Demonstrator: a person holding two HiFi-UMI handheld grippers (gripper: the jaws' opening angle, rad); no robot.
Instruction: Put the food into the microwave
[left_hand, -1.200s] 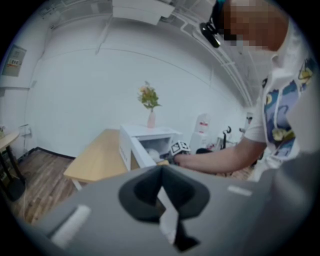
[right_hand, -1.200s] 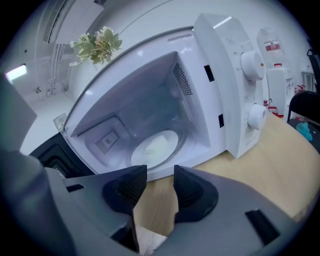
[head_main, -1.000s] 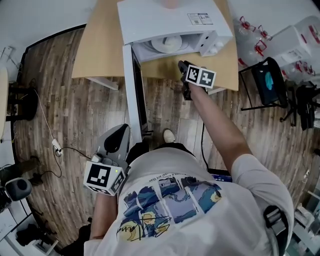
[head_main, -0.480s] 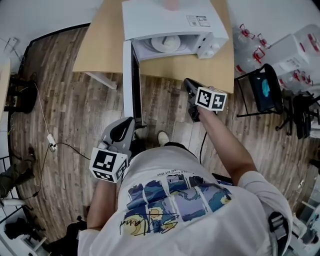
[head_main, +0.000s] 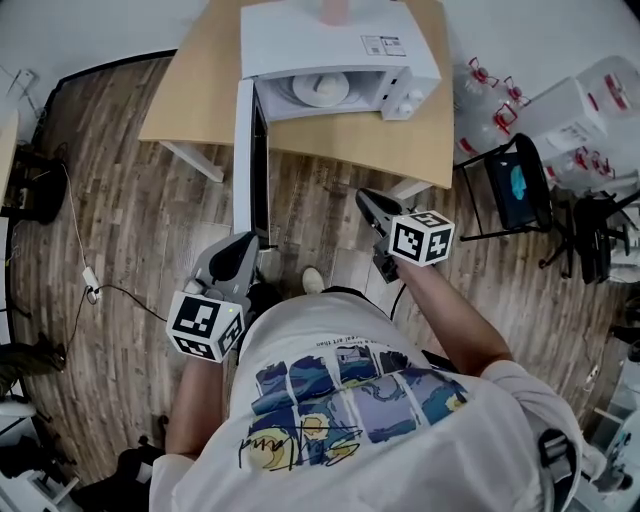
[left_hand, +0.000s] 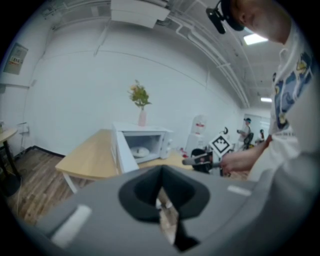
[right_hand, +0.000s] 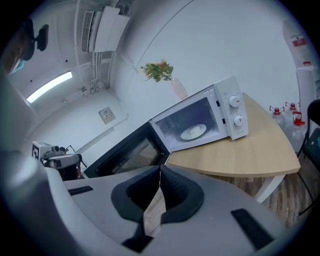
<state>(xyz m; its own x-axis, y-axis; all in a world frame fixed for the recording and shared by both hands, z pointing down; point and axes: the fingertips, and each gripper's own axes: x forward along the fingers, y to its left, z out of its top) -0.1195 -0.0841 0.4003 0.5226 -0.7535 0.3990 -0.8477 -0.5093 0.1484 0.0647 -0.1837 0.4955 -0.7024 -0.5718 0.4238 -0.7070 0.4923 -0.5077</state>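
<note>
A: Where was the food?

B: Already in the microwave (head_main: 335, 45), which stood on the tabletop (head_main: 200, 90). A pale plate (head_main: 322, 88) sat in the middle of the cavity. What lay on it was too small to name.

A: And the door?

B: The door (head_main: 247, 160) hung wide open toward the person, so the cavity was exposed. I'd judge that shutting it was what remained.

A: What were the grippers doing?

B: Neither was holding anything. The right gripper (head_main: 362, 197) had its fingers clenched together on nothing, and so did the left gripper (head_main: 245, 242). Both hung over the wooden floor (head_main: 130, 220), close to the person and well apart from the cavity.

A: Why hold them like that?

B: With the plate inside there was nothing left to carry, I think. The left gripper looked nearer the door's free edge, so it seemed better placed to push it closed.
</note>
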